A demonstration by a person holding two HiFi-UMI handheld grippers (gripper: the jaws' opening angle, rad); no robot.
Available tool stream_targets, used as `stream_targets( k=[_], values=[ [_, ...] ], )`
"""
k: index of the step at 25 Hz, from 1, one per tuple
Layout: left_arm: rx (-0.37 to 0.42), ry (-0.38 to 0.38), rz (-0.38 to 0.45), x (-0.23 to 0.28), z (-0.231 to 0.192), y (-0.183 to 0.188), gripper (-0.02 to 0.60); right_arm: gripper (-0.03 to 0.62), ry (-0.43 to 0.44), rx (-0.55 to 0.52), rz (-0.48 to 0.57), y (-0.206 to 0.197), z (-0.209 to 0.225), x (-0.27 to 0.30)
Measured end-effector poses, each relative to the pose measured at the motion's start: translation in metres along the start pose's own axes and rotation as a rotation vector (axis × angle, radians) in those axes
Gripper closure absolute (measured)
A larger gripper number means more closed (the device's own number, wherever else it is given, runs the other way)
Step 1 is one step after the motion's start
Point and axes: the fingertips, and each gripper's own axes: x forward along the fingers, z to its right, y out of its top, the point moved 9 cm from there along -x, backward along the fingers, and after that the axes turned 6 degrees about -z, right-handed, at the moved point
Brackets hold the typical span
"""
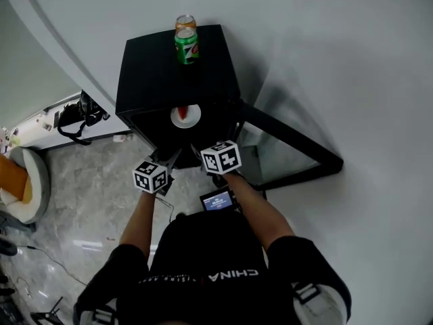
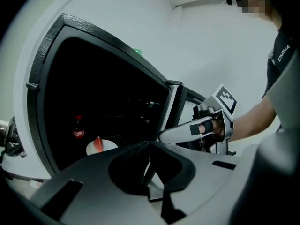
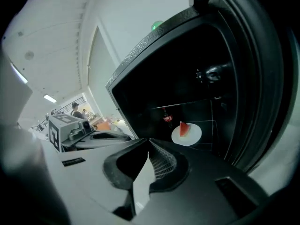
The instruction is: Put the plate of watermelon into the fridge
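Both pairs of fingers are pressed together and empty: left gripper (image 2: 150, 144), right gripper (image 3: 149, 142). The plate of watermelon (image 3: 186, 135) sits inside the fridge (image 3: 136, 55).

a plain white wall (image 1: 338, 59) fills the far side. the glossy grey marble floor (image 1: 88, 208) has a thin cable (image 1: 51, 261) across it. a low white counter (image 1: 30, 128) bearing a black bag (image 1: 80, 117) stands left.
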Motion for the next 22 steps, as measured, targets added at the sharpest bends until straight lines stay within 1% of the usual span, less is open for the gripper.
stream_targets(
  k=[2, 3, 5, 7, 8, 10, 13, 14, 16, 19, 20, 22],
  values=[
    [-0.005, -0.045, -0.024, 0.004, 0.008, 0.001, 0.568, 0.576, 0.004, -0.007, -0.001, -0.002, 0.001, -0.005],
    [0.007, -0.062, -0.044, 0.005, 0.013, 0.003, 0.568, 0.576, 0.006, -0.009, -0.005, -0.003, 0.001, -0.008],
    [0.065, -0.071, -0.097, 0.010, 0.025, 0.007, 0.568, 0.576, 0.009, -0.018, -0.018, -0.004, 0.003, -0.016],
    [0.117, -0.063, -0.129, 0.016, 0.037, 0.011, 0.568, 0.576, 0.024, -0.023, -0.026, -0.005, 0.008, -0.022],
    [0.129, -0.055, -0.130, 0.019, 0.041, 0.013, 0.568, 0.576, 0.036, -0.024, -0.027, -0.006, 0.012, -0.025],
    [0.131, -0.028, -0.120, 0.023, 0.049, 0.013, 0.568, 0.576, 0.060, -0.028, -0.026, -0.009, 0.017, -0.030],
    [0.108, 0.022, -0.088, 0.017, 0.062, 0.004, 0.568, 0.576, 0.091, -0.024, -0.020, -0.020, 0.020, -0.039],
    [0.101, 0.032, -0.089, 0.014, 0.068, 0.000, 0.568, 0.576, 0.100, -0.025, -0.024, -0.025, 0.018, -0.042],
    [0.111, 0.036, -0.130, 0.010, 0.080, -0.011, 0.568, 0.576, 0.103, -0.042, -0.035, -0.035, 0.015, -0.047],
    [0.187, 0.017, -0.213, 0.002, 0.099, -0.024, 0.568, 0.576, 0.101, -0.082, -0.050, -0.049, 0.002, -0.055],
    [0.213, 0.015, -0.216, -0.003, 0.106, -0.025, 0.568, 0.576, 0.101, -0.097, -0.057, -0.053, -0.005, -0.059],
    [0.249, 0.015, -0.179, -0.016, 0.120, -0.021, 0.568, 0.576, 0.098, -0.127, -0.070, -0.060, -0.022, -0.070]
  ],
)
